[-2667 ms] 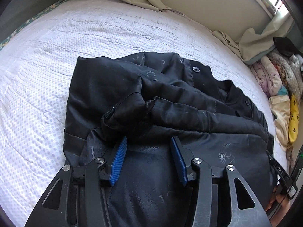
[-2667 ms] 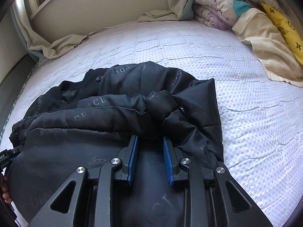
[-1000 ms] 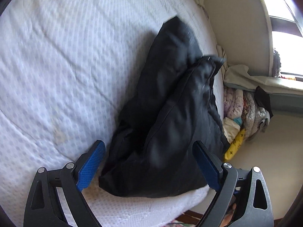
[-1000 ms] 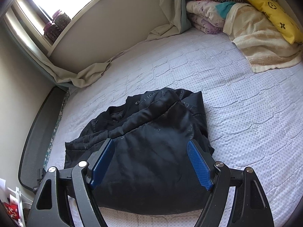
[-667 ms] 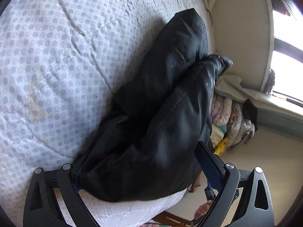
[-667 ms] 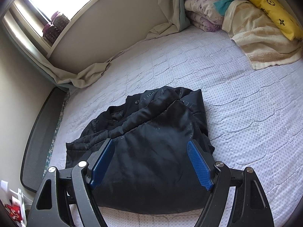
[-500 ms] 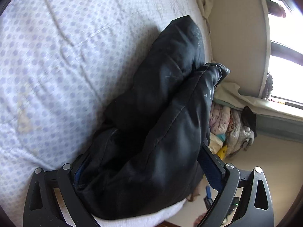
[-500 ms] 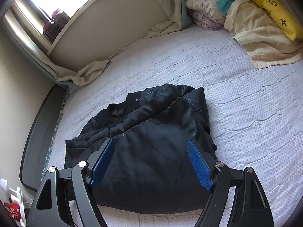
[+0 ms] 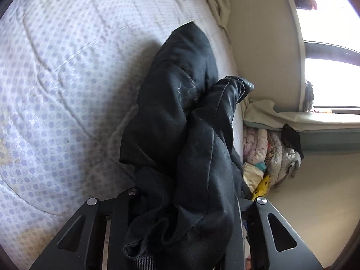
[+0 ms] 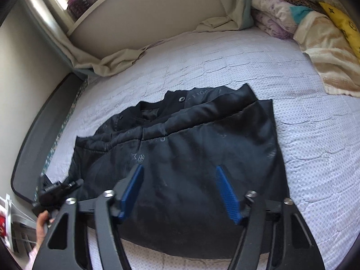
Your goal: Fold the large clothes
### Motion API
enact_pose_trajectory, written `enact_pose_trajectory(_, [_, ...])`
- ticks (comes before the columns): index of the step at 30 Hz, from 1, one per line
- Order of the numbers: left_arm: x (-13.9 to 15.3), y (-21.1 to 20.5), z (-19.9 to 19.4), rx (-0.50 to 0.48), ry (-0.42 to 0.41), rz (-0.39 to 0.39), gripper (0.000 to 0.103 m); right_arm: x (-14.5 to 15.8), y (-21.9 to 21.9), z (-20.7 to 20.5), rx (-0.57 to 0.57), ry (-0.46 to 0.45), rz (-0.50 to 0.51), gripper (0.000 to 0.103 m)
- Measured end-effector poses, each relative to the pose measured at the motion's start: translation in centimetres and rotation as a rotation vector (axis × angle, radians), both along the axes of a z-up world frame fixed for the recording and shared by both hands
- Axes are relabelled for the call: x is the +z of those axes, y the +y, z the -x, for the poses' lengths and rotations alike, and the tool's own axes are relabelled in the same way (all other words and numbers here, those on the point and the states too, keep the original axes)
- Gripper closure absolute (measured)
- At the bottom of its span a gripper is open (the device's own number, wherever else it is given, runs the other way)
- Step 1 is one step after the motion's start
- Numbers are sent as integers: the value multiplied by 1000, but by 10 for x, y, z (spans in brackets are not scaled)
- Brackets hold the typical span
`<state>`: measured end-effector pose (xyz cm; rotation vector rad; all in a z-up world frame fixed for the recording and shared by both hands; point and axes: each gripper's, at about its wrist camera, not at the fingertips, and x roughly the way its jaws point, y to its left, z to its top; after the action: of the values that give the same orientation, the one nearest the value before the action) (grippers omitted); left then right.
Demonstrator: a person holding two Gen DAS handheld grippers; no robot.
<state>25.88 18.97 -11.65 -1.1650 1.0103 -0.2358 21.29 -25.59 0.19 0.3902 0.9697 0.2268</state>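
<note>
Jacket (image 10: 180,157) lies folded on the bed (image 10: 225,67), near its front edge, collar side toward the wall. Right claw (image 10: 180,193) hovers above the jacket's near half, jaws spread wide and holding nothing; both blue pads (image 10: 132,189) show clear of the fabric. Left claw (image 9: 180,220) sits at the jacket's left end, closed on a bunched edge of the jacket (image 9: 184,135); fabric covers its fingers, and this end of the jacket is raised off the bed (image 9: 56,90). Blankets (image 10: 315,22) are piled at the bed's far right corner. Cloth (image 10: 117,60) is crumpled along the wall.
</note>
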Motion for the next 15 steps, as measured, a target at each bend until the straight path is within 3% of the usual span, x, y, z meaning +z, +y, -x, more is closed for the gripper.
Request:
enact_pose_trajectory(2, [1, 0, -1, -2, -7, 1, 73, -5, 12, -4, 31, -2, 49, 60])
enact_pose_trajectory(5, [1, 1, -1, -9, -15, -10, 74, -13, 27, -10, 61, -17, 128, 67])
enact_pose_trajectory(11, [6, 4, 1, -21, -44, -23, 76, -37, 52, -28, 97, -47, 297, 69])
enact_pose_trajectory(15, [26, 1, 2, -54, -108, -84, 77, -60, 56, -42, 111, -38, 313, 69])
